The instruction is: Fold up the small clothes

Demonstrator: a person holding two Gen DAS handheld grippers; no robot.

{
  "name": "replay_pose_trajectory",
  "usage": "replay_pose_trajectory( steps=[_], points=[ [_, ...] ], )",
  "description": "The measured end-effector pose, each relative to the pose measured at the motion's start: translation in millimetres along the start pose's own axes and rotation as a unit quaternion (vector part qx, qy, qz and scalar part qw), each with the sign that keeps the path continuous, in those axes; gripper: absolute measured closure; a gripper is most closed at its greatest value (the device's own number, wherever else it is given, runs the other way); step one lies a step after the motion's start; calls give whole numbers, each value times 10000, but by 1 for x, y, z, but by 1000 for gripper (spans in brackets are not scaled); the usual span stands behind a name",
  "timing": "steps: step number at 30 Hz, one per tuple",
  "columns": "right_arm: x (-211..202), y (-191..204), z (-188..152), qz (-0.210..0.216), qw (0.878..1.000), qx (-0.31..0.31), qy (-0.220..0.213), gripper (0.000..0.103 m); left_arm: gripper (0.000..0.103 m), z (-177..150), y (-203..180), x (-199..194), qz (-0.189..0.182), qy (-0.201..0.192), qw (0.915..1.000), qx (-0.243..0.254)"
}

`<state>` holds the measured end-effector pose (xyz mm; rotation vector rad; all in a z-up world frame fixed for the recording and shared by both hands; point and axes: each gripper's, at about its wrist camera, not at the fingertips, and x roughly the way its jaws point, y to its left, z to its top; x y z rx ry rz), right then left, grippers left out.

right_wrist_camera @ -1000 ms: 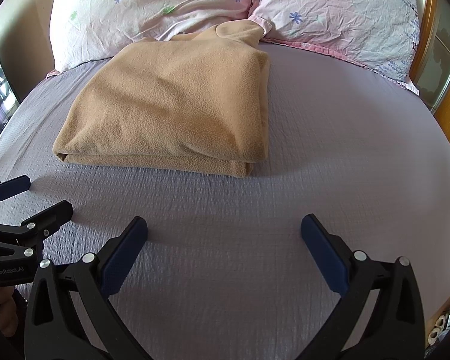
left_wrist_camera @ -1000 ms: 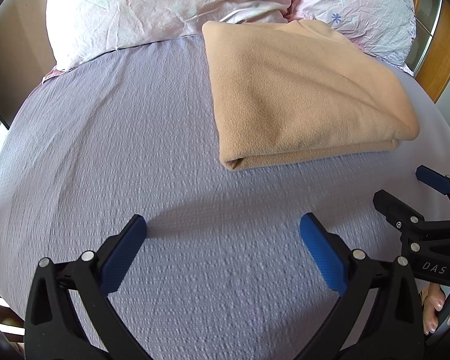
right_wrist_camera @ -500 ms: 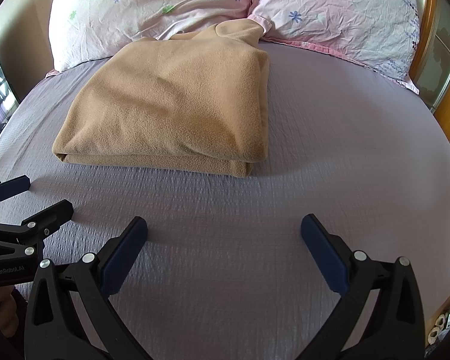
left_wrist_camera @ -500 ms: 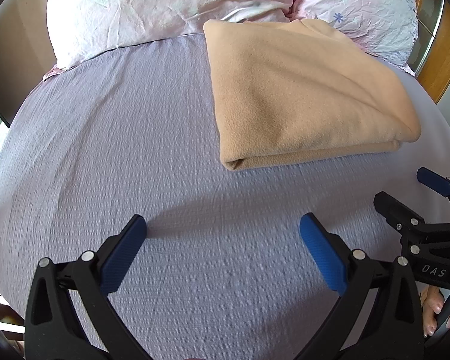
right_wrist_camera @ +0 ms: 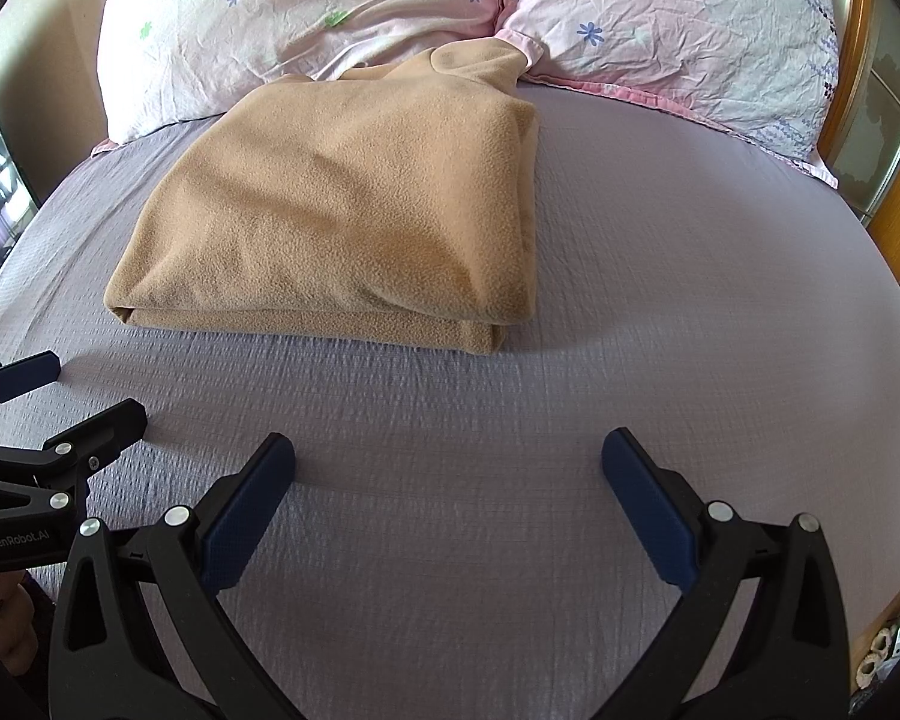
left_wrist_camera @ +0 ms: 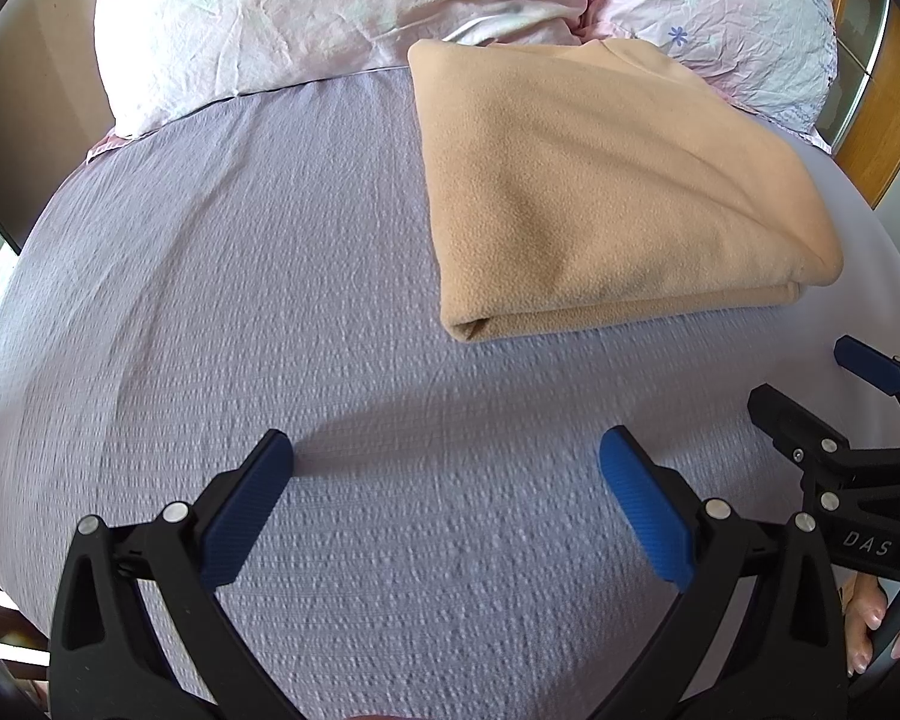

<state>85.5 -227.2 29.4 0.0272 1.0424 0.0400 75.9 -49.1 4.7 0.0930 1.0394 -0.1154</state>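
Observation:
A tan fleece garment [left_wrist_camera: 600,192] lies folded into a thick rectangle on the lilac bedsheet [left_wrist_camera: 240,300], its far end touching the pillows. It also shows in the right wrist view [right_wrist_camera: 348,222]. My left gripper [left_wrist_camera: 444,480] is open and empty, over bare sheet short of the garment's near left corner. My right gripper [right_wrist_camera: 447,480] is open and empty, over bare sheet short of the garment's near right corner. Each gripper shows at the edge of the other's view: the right gripper [left_wrist_camera: 810,384] and the left gripper [right_wrist_camera: 84,390].
Two pale floral pillows [right_wrist_camera: 306,18] [right_wrist_camera: 690,30] lie along the head of the bed. A wooden bed frame [right_wrist_camera: 894,192] rises at the right. The lilac sheet [right_wrist_camera: 690,300] stretches right of the garment.
Both grippers have shifted only very slightly; the garment sits a touch farther right in the left wrist view. Both stay open and empty.

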Motion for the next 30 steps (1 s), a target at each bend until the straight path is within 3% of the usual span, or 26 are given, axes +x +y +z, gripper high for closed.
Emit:
replay_pose_trajectory(
  steps=[30],
  points=[
    [0, -2, 0, 10, 10000, -8, -21, 1, 2, 1, 1, 0, -7, 14, 10000, 10]
  ],
)
